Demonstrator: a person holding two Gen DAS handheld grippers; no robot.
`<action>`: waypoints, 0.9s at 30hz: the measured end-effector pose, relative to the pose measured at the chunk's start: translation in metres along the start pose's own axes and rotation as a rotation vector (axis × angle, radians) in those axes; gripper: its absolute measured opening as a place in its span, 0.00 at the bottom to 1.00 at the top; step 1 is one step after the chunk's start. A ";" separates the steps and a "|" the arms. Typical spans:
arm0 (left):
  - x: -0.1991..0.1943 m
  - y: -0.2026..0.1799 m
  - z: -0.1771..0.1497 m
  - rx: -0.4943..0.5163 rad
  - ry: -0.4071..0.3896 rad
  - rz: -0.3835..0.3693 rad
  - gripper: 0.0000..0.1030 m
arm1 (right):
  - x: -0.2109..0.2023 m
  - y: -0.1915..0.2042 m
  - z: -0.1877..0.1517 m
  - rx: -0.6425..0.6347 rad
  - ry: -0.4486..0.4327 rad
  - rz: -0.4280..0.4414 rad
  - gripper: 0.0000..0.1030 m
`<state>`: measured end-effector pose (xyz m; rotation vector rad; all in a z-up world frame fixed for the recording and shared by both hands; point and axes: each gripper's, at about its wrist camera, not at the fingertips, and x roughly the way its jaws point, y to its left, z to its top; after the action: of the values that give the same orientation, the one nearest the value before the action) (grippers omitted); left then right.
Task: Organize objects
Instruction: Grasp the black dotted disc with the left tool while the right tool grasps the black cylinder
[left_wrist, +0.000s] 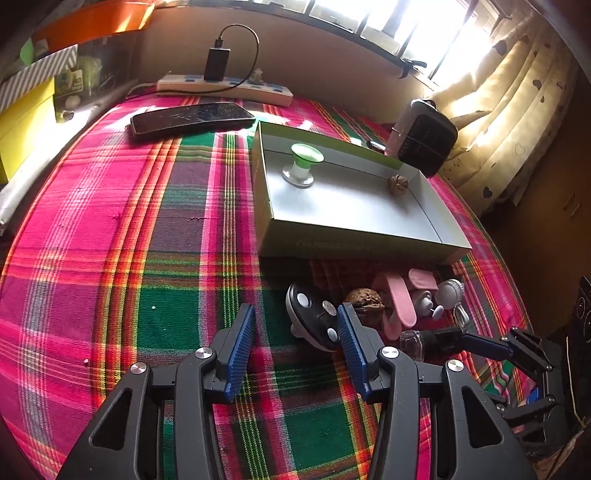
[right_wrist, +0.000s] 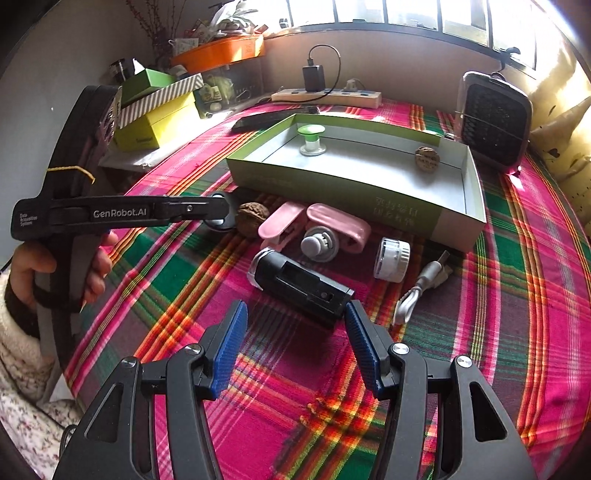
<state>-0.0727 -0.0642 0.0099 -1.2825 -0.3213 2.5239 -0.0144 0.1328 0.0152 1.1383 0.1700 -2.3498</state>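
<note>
An open green-sided box (left_wrist: 354, 236) (right_wrist: 332, 192) holds a green-topped spool (left_wrist: 303, 164) (right_wrist: 312, 139) and a walnut (left_wrist: 398, 184) (right_wrist: 427, 158). In front of it lie a black round disc (left_wrist: 314, 317), a second walnut (left_wrist: 364, 300) (right_wrist: 248, 218), pink clips (left_wrist: 397, 301) (right_wrist: 332, 225), a white knob (right_wrist: 319, 243), a white cap (right_wrist: 391, 258), a black cylinder device (right_wrist: 299, 282) and a white cable (right_wrist: 421, 291). My left gripper (left_wrist: 295, 332) is open beside the disc. My right gripper (right_wrist: 293, 332) is open just before the black device.
A phone (left_wrist: 192, 119), a power strip (left_wrist: 225, 86) with a charger, a small heater (left_wrist: 424, 136) (right_wrist: 493, 118) and stacked boxes (right_wrist: 159, 107) stand at the back. The plaid cloth (left_wrist: 147, 240) covers the table. Curtains hang at the right.
</note>
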 end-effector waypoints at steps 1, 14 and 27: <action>0.000 0.001 0.000 0.000 0.000 0.000 0.44 | -0.001 0.000 0.000 -0.004 -0.006 -0.013 0.54; 0.003 -0.001 0.004 0.016 0.012 0.012 0.44 | 0.021 0.000 0.016 -0.082 0.017 -0.020 0.54; 0.007 -0.002 0.009 0.027 0.016 0.032 0.44 | 0.030 0.014 0.014 -0.144 0.048 0.002 0.54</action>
<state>-0.0837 -0.0601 0.0106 -1.3066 -0.2642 2.5342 -0.0324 0.1043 0.0033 1.1243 0.3495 -2.2691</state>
